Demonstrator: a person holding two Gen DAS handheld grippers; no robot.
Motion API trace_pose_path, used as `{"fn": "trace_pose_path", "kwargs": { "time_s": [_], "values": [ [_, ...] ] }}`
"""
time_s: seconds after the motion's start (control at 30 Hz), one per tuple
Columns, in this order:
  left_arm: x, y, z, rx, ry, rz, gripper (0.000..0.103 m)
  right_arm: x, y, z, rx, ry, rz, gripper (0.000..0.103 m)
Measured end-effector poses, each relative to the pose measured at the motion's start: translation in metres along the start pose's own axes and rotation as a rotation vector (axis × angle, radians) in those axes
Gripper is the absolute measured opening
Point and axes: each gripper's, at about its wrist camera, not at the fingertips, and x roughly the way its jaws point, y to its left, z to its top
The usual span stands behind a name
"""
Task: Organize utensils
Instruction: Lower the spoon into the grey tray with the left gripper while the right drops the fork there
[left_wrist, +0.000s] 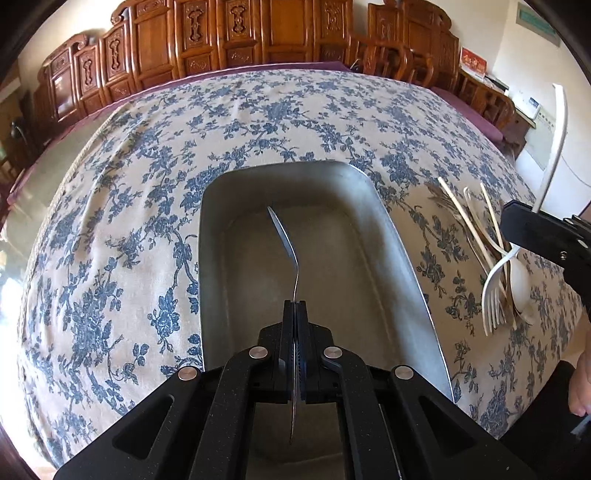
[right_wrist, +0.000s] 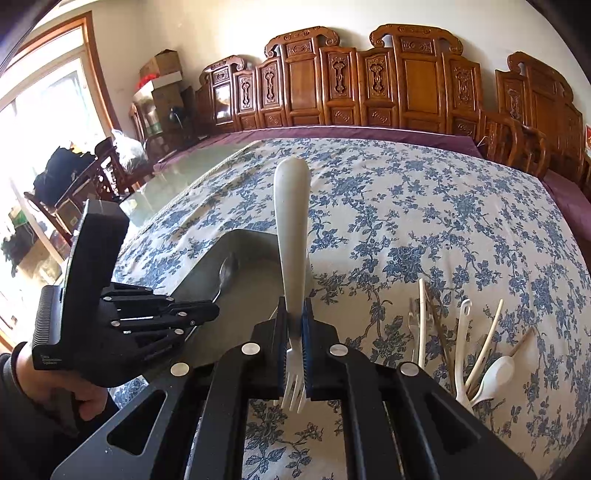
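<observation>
Tray (left_wrist: 399, 236) empty under left claw (left_wrist: 295, 310) clamping metal spoon (left_wrist: 286, 236); right claw (right_wrist: 294, 314) clamps white fork (right_wrist: 291, 236).

A home, most likely a dining room. Ahead of the jaws, a large table (left_wrist: 110, 229) under a cloth with blue flowers (right_wrist: 424, 221) over a purple one. Beyond the far edge, a row of carved wooden chairs (right_wrist: 369, 85) against a plain pale wall. Far to the left of the right jaws, a big window with a wooden frame (right_wrist: 55, 92), stacked cardboard boxes (right_wrist: 162, 74) and other household things. On the table, a metal tray (left_wrist: 369, 206) and loose plastic cutlery (right_wrist: 476, 343).
</observation>
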Motion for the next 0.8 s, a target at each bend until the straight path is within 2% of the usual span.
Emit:
{"fn": "trace_pose_path", "kwargs": {
  "time_s": [0.27, 0.43, 0.6, 0.8],
  "values": [
    [-0.005, 0.004, 0.003, -0.013, -0.008, -0.001, 0.002, 0.003, 0.006, 0.0, -0.004, 0.017, 0.001, 0.008],
    [-0.024, 0.014, 0.005, -0.033, -0.059, -0.016, 0.002, 0.005, 0.018, 0.006, -0.002, 0.02, 0.024, 0.008],
    [-0.046, 0.028, 0.008, -0.054, -0.117, -0.017, 0.002, 0.011, 0.034, 0.017, 0.023, 0.028, 0.084, 0.008],
    [-0.059, 0.045, 0.01, -0.073, -0.154, 0.009, 0.003, 0.04, 0.057, 0.014, 0.003, 0.092, 0.095, 0.008]
  ]
}}
